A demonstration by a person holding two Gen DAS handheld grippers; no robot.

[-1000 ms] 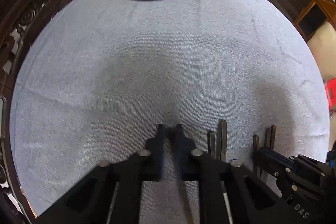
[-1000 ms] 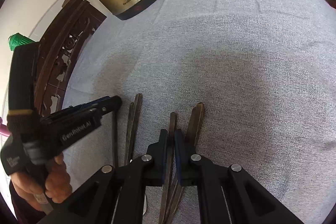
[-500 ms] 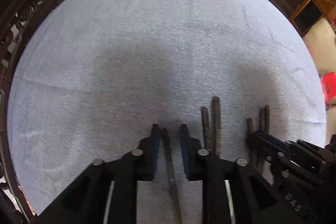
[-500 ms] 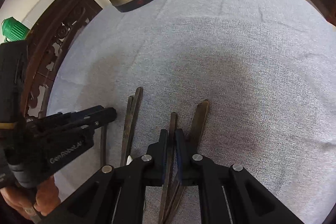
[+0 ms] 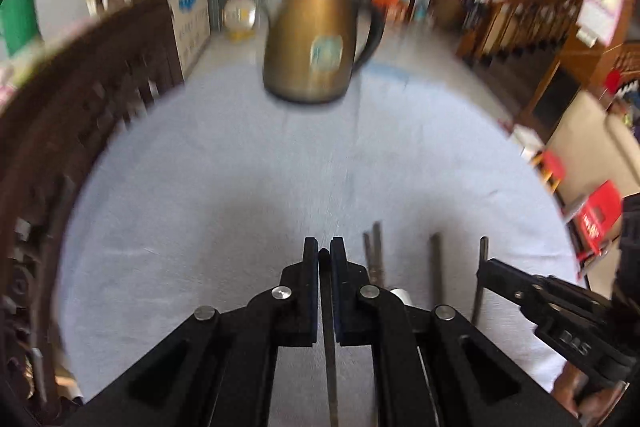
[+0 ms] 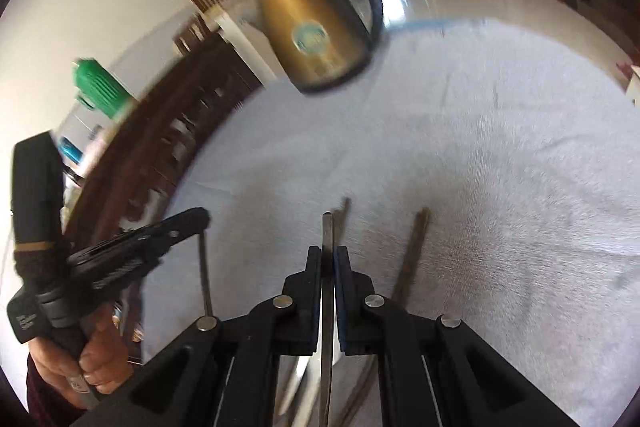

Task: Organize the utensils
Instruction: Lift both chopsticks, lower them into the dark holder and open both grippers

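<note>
While both grippers clamp a thin utensil handle each, the remaining pieces lie on the cloth between and beside them.

Left gripper (image 5: 324, 251) pinches a dark handle (image 5: 329, 355); right gripper (image 6: 329, 255) pinches a steel handle (image 6: 327, 307) jutting past its tips. Both point forward, tilted low over the grey cloth (image 6: 500, 155). Judged best: lift level without dragging the loose utensils (image 5: 436, 267). Beyond stands the brass kettle (image 5: 316, 43).

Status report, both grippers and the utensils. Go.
Left gripper shut on a thin utensil. Right gripper shut on a flat utensil. More utensils loose on the cloth. Kettle far off, nothing blocking.
</note>
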